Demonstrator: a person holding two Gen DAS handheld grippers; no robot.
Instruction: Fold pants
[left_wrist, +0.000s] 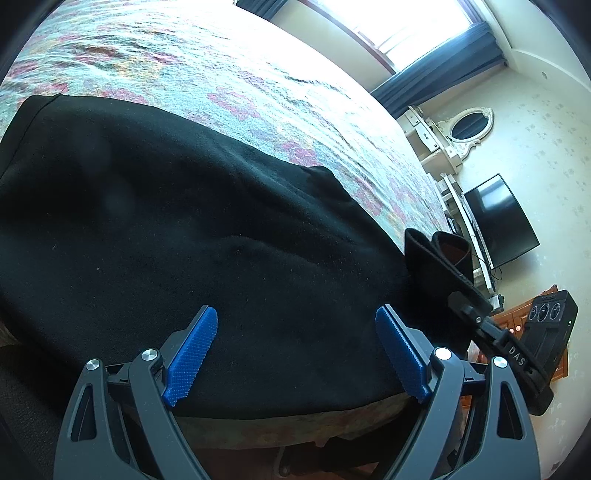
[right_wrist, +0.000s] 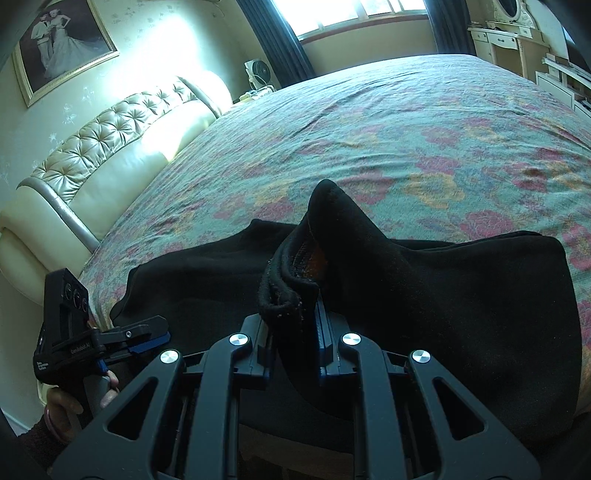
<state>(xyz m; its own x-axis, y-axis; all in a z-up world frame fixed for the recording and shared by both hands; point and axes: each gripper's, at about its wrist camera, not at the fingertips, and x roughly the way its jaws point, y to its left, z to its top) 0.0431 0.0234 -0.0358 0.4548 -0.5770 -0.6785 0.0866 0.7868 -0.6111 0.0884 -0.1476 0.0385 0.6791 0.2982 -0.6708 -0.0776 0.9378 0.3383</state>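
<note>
Black pants (left_wrist: 184, 221) lie spread on a floral bedspread (left_wrist: 258, 92) near the bed's front edge. My left gripper (left_wrist: 295, 314) hovers open just over the cloth, its blue pads (left_wrist: 192, 354) wide apart and holding nothing. In the right wrist view, my right gripper (right_wrist: 293, 314) is shut on a bunched hemmed edge of the pants (right_wrist: 461, 295), lifting a peak of fabric off the bed. The right gripper (left_wrist: 458, 295) also shows at the right of the left wrist view with that raised fold. The left gripper (right_wrist: 147, 339) appears at lower left, held by a hand (right_wrist: 59, 410).
The bedspread (right_wrist: 369, 129) stretches far beyond the pants. A tufted cream headboard (right_wrist: 110, 147) stands at the left, with a small fan (right_wrist: 258, 70) behind it. A white dresser with an oval mirror (left_wrist: 469, 125) and a dark TV screen (left_wrist: 498, 221) are past the bed's right side.
</note>
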